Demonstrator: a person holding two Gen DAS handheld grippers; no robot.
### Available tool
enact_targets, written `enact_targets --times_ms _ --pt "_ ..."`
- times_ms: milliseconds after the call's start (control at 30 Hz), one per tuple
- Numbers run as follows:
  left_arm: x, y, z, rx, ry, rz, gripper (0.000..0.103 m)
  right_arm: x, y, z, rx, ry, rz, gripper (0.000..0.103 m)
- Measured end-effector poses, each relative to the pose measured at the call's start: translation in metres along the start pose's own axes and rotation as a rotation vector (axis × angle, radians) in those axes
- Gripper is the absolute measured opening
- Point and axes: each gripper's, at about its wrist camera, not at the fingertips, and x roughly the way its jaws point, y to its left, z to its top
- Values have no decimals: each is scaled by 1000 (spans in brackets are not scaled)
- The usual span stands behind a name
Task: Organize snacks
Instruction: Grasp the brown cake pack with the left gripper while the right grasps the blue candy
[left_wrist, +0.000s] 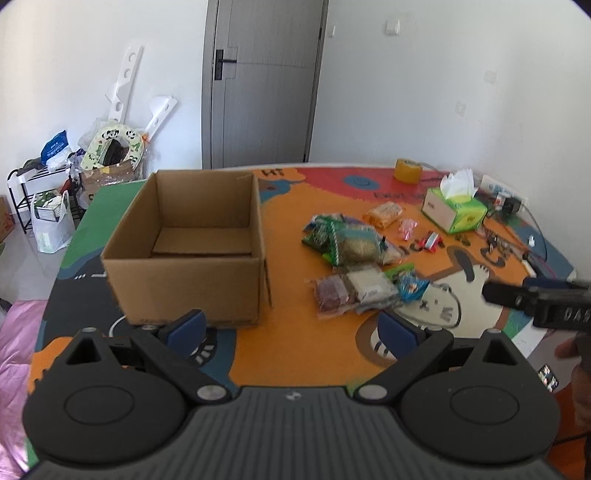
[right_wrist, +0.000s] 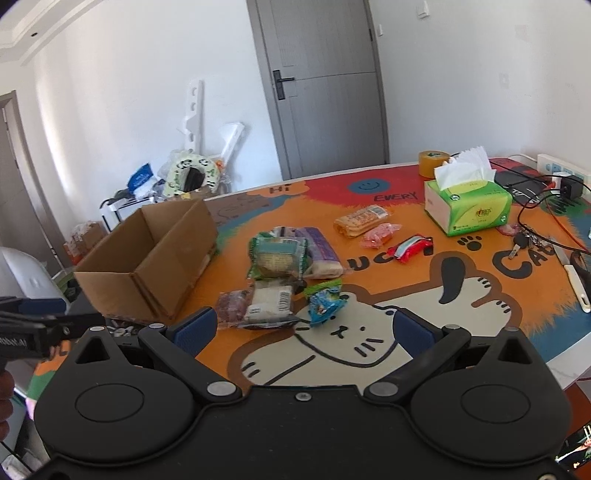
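Note:
An empty cardboard box (left_wrist: 192, 243) (right_wrist: 147, 258) stands open on the table's left side. To its right lies a heap of snack packets (left_wrist: 351, 266) (right_wrist: 284, 273), among them a green-wrapped cake (right_wrist: 277, 258), a white packet (right_wrist: 271, 301), a dark red packet (right_wrist: 231, 304) and a blue candy bag (right_wrist: 325, 301). Further back lie an orange cracker pack (right_wrist: 360, 221), a pink packet (right_wrist: 380, 234) and a red-white packet (right_wrist: 412, 249). My left gripper (left_wrist: 291, 328) is open, just in front of the box. My right gripper (right_wrist: 303, 328) is open, near the closest packets.
A colourful cartoon mat (right_wrist: 406, 325) covers the table. A green tissue box (right_wrist: 467, 206), a tape roll (right_wrist: 432, 162), keys (right_wrist: 521, 243), cables and a power strip (right_wrist: 561, 170) sit at the right. Clutter and a rack (left_wrist: 48, 192) stand on the floor by the grey door (left_wrist: 262, 81).

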Motion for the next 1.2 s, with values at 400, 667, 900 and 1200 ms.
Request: enact_targets --times_ms 400,667,900,1200 --pt "43 -20 6 18 0 -61 99 28 -20 -6 42 -37 -28 103" --pt "72 -36 5 10 18 -87 98 43 -37 -13 72 -51 -22 102" --pt "96 -42 3 -11 34 -94 92 61 -51 -18 105 -39 -10 85" --pt "125 -39 3 -45 69 -87 66 89 -54 -17 126 3 40 72"
